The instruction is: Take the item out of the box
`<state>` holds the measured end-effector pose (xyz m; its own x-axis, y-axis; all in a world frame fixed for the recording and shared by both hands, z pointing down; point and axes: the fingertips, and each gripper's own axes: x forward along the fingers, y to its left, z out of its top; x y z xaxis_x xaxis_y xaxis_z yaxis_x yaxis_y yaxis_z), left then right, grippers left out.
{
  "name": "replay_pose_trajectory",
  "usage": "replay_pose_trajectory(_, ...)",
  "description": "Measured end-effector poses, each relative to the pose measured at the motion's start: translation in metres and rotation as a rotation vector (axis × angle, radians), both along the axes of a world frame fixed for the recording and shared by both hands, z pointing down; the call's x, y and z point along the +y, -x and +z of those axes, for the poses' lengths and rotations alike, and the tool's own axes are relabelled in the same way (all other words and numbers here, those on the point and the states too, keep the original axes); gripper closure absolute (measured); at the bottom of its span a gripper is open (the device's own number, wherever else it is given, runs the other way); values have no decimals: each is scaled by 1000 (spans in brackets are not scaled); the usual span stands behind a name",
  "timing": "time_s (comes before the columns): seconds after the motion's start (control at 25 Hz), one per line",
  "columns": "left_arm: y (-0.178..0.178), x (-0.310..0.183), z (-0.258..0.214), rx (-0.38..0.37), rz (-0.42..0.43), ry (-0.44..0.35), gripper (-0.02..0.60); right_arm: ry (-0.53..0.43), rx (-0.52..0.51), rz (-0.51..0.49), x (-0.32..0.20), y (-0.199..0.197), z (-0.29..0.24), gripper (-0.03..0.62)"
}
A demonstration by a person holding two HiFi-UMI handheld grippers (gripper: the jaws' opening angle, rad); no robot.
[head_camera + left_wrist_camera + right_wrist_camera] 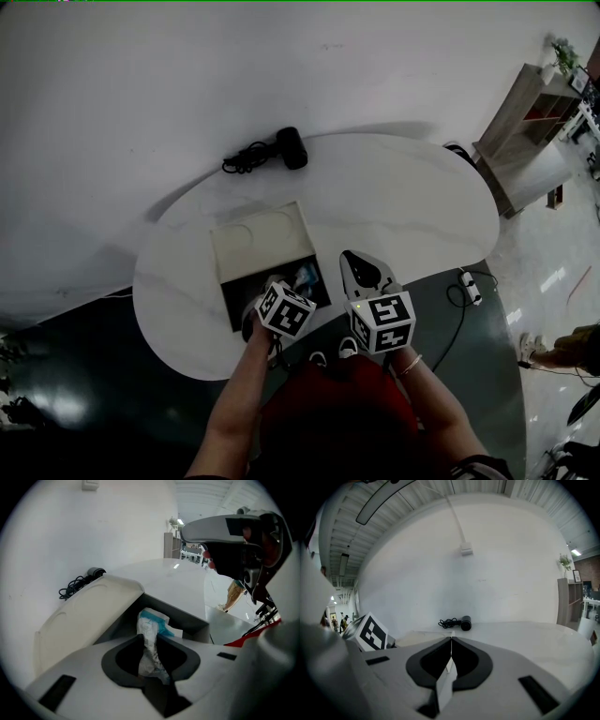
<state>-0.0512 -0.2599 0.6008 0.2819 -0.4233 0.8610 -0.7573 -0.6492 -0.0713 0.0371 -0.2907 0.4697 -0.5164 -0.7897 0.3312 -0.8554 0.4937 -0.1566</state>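
My left tongs (pixel 151 643) pinch the packet (pixel 153 620) in the box (pixel 190 619): soft, crinkly, light, so I'm gripping its bunched upper fold. Right tongs (pixel 451 641) closed, empty.

Surfaces: the table (pixel 412 197) has a smooth white top with a soft sheen. The box (pixel 258 239) has a matt cream lid and matt dark inner walls. The wrapped item (pixel 149 653) is crinkled, faintly shiny white and teal film. The left gripper (pixel 150 637) and right gripper (pixel 451 641) have smooth matt pale plastic shells and dark matt linings. The floor (pixel 56 375) is dark and glossy.
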Motion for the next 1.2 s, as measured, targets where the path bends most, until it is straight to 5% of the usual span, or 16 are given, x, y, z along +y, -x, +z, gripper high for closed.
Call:
replay_pose_trajectory(0.72, 4, 14, -65, 138, -64, -197, 485, -16, 6, -1, 26, 12, -13, 579)
replay_pose_trajectory(1.2, 17, 24, -127, 333, -186, -393, 499, -37, -7, 28, 50, 13, -25, 579)
